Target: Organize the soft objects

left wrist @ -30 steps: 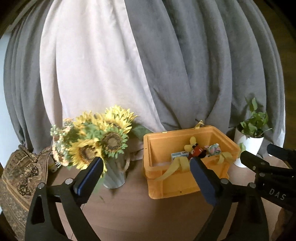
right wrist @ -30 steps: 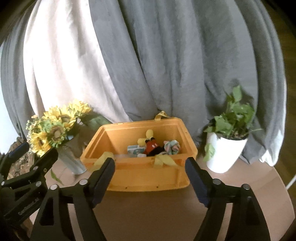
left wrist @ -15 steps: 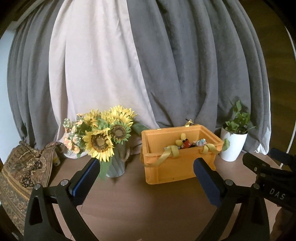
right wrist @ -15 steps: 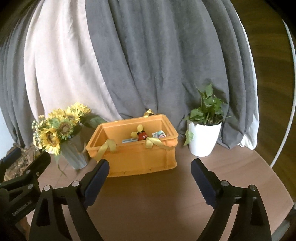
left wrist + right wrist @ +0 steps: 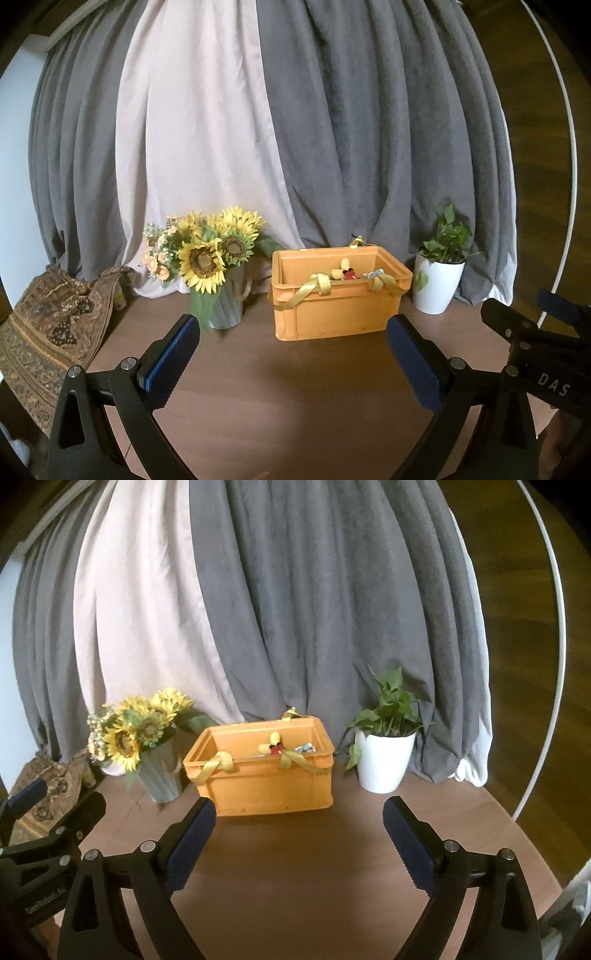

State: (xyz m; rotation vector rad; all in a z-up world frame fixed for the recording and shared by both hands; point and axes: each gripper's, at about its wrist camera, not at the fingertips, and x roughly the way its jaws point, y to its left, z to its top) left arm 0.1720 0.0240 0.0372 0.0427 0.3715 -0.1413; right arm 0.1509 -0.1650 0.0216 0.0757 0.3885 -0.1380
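So the orange crate point(image 5: 338, 312) sits on the round brown table point(image 5: 295, 387), up against the grey and cream curtains point(image 5: 332, 129), and it's the thing everything else lines up around. Inside it, near the front wall, you can just see a yellow plush point(image 5: 341, 268) with a red-and-black toy point(image 5: 350, 274) touching it and something pale blue point(image 5: 373, 273) just to the right; can't make out more than that. Yellow ribbon point(image 5: 314, 288) hangs over the crate's front rim in two spots. Left of the crate is a vase of sunflowers point(image 5: 207, 254), right of it a white pot with a green plant point(image 5: 437, 284), and further left past the flowers a patterned fabric bag point(image 5: 51, 325). Both tools are in front of the crate and well apart from it: left gripper point(image 5: 293, 334) has its jaws spread wide with nothing between them, and the right gripper point(image 5: 297, 818) has just been opening, also empty.
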